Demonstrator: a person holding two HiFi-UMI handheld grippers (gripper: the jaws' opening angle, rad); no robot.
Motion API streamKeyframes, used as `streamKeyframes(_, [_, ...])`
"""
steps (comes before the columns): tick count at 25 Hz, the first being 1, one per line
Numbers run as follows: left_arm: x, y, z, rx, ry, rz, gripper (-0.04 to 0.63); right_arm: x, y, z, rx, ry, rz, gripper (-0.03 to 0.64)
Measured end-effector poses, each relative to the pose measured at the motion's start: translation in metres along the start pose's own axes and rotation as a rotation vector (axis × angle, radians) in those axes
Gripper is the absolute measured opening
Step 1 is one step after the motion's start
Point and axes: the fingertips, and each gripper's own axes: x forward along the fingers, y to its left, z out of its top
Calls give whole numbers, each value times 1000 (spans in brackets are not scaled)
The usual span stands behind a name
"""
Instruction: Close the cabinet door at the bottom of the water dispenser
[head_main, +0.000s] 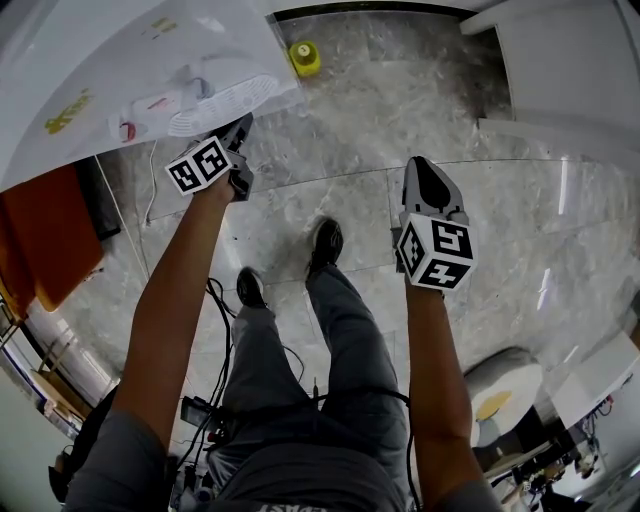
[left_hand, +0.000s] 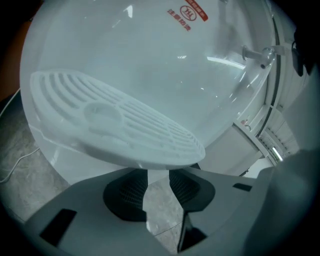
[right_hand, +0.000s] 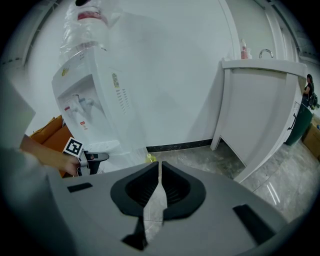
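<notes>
Left gripper (left_hand: 158, 176): jaws apart, empty, just below white slotted plastic drip tray (left_hand: 120, 120). Right gripper (right_hand: 159, 167): jaws together, empty.

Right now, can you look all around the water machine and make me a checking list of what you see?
Surface: grey marble floor, glossy tiles.
Job's things: white water dispenser; its drip tray sits just above the left jaws; the cabinet door is not clearly shown.
Clutter: small yellow thing on the floor by the wall.
Grippers: left gripper open, empty, under the drip tray; right gripper shut, empty, over the floor, apart from the dispenser.
Cables: thin white cable on the floor beside the dispenser; dark cables hang by the person's legs.
Surroundings: orange box left of the dispenser; white counter with a tap on the right.
</notes>
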Motion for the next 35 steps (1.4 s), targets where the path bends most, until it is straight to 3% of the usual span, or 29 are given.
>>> streamKeyframes(7, [-7,-3,-2,17,52,34,149,-10,-1,6,5,-8,-3,31])
streamKeyframes(11, [-27,-20,-16,16,125,9,144,-23,2,17,11,-19,-4,31])
streamKeyframes(16, [-65,-53,-7,9,120,-29,110,-48,13,42,12,-40,-3,31])
streamKeyframes(22, [-123,-101,33,49,77,-72,40,-90,32,82,3,-79,4,31])
streamKeyframes(25, [-152,-136,61,87,57,-132,28,-115,43,108,4,-110,11,31])
streamKeyframes(30, [-219,-195,116,217,12,-241,25,-163,70,158,3,-183,35,31])
streamKeyframes(35, [-297,-242,179,330,-86,-305,25,-211,107,209,-20,-273,72,31])
